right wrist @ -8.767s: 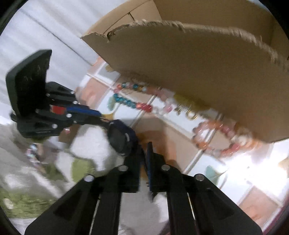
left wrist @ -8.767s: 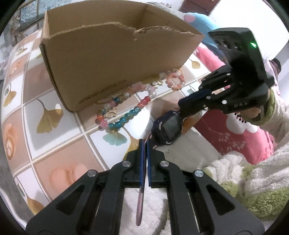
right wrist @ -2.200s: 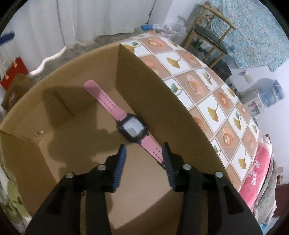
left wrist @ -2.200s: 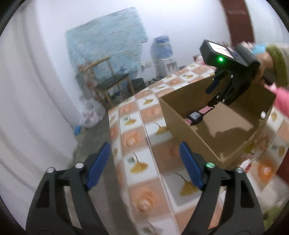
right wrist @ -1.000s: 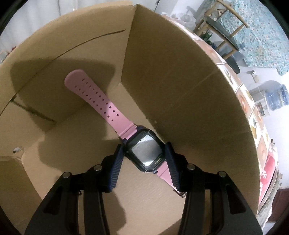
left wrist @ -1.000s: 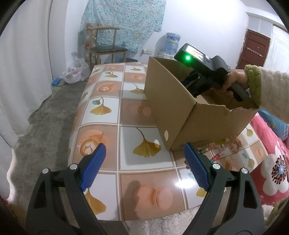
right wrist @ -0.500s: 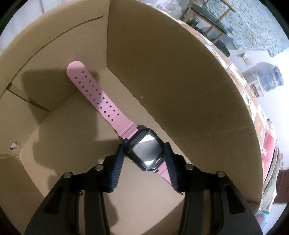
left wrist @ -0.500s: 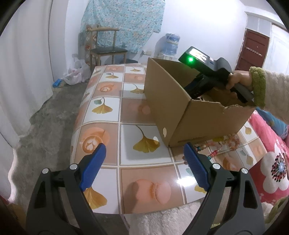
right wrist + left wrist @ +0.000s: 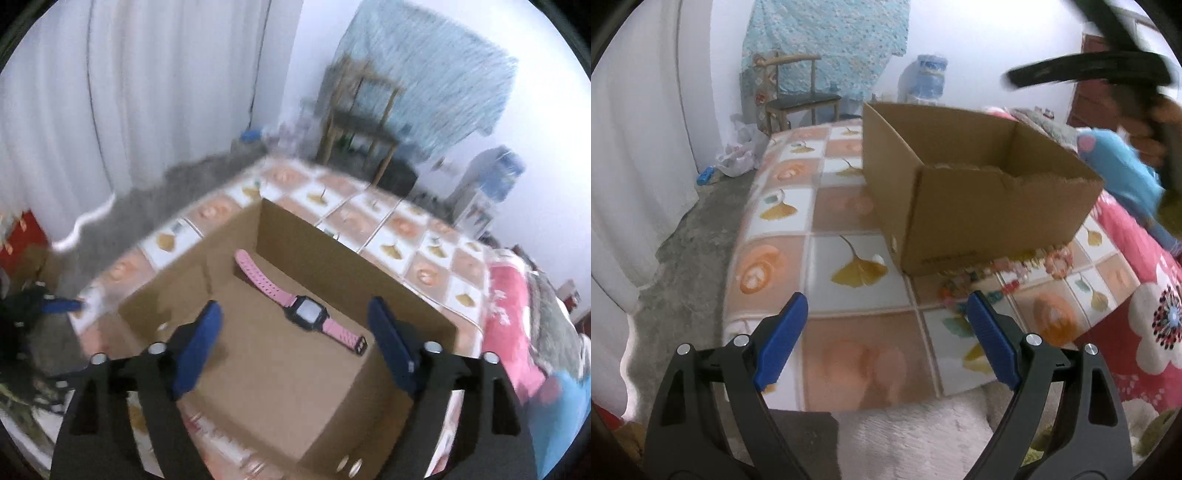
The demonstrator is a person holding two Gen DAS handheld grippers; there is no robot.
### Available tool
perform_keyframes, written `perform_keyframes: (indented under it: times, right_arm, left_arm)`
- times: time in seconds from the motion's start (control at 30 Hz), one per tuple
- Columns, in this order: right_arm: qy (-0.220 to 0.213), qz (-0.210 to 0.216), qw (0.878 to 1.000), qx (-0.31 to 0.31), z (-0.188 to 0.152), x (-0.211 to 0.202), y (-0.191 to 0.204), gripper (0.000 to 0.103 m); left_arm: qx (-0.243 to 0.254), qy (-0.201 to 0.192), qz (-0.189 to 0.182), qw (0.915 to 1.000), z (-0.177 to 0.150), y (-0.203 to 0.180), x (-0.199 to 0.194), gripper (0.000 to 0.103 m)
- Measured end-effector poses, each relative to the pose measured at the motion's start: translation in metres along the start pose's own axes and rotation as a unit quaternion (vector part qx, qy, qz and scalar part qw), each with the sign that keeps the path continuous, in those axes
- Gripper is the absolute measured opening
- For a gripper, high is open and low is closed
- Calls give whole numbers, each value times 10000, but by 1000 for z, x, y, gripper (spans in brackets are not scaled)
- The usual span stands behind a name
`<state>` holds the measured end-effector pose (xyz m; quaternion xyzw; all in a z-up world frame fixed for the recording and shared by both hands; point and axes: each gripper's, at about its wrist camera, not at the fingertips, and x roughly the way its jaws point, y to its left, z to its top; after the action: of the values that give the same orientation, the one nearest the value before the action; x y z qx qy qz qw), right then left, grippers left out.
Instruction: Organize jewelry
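Left wrist cam sits low at the table's near edge, facing across the tiled table (image 9: 849,218) at the cardboard box (image 9: 990,221) side-on. Right wrist cam looks down into that box (image 9: 280,369) from above, fairly close, though blurred. Both share box, table, wooden chair (image 9: 801,99).

Tiled table (image 9: 849,206) bearing box (image 9: 990,214), beads (image 9: 997,269)

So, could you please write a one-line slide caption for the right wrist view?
Open right gripper above the cardboard box, with the pink watch lying flat inside.
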<state>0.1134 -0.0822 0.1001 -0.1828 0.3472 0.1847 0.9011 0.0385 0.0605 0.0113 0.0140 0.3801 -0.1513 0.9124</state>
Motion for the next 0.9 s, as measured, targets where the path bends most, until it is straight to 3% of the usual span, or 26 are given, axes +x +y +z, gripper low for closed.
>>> perform_keyframes:
  times: [0.1,0.2,0.4,0.53,0.67,0.9]
  right_arm:
    - [-40,-177,9992,370,-44,-15,4,91]
    - [374,-387,9936,989,-98,-9,17,91]
    - [1139,-885,9670,2099,-179,18,38,91]
    - [1285,-1090,9558,2408,-199,28,42,91]
    - [1408,-1075,9545,2398,-206,39,42,91]
    - [1265,-1027,9550,2478,-212,38,39,96]
  left_arm:
    - [123,196,-4,9997,-5,-11,11,84]
    - [283,352,81,9989,-10,-19,19,84]
    - [330,784,136,9963,-19,-20,37,84]
    - [351,993,274,9941,-24,-19,45,85]
    - [281,936,383,9945,-26,-21,45,91]
    - [144,999,456,9938,-26,-19,46,96]
